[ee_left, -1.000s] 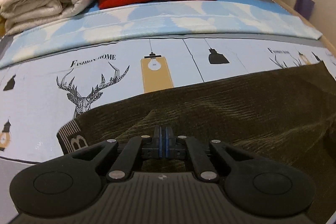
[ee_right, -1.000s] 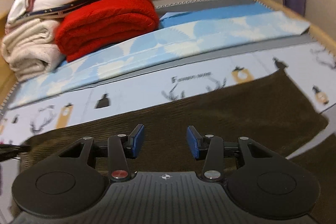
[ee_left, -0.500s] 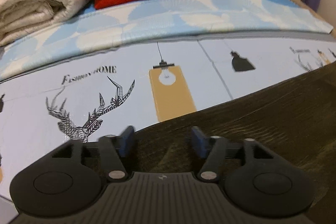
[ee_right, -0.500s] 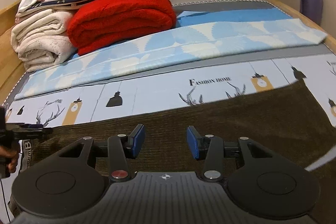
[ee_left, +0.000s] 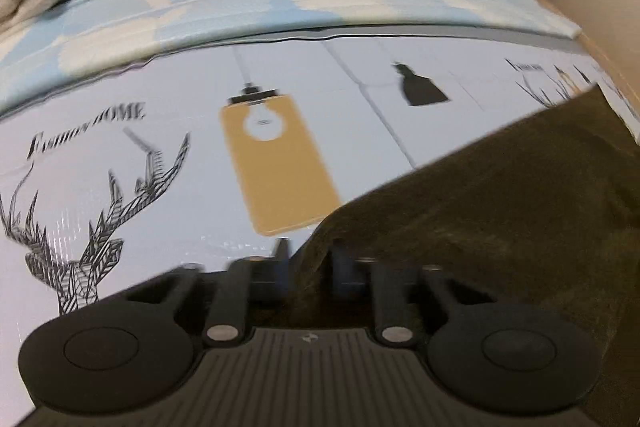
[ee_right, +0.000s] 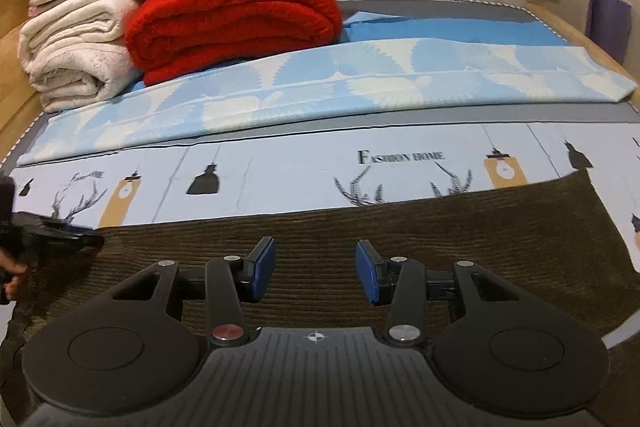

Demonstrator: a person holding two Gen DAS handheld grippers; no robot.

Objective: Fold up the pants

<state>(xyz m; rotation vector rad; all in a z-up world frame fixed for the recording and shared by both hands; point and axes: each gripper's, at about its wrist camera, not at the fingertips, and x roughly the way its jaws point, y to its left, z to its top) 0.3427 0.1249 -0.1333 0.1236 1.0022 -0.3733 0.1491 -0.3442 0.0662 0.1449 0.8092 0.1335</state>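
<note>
Left wrist view, blurred: left gripper [ee_left: 308,263] closing, apparently pinching the pants [ee_left: 480,211] edge; right gripper [ee_right: 316,271] hovers over the pants, jaws parted and empty.

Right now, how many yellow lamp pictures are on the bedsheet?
2 in the right wrist view: one yellow lamp picture left, above the brown corduroy pants, another at right. The pants may hide more.

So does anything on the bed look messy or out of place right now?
Nothing much. The brown pants lie flat across the printed sheet, with one edge bunched between the closing left gripper. The folded blankets are stacked neatly.
</note>
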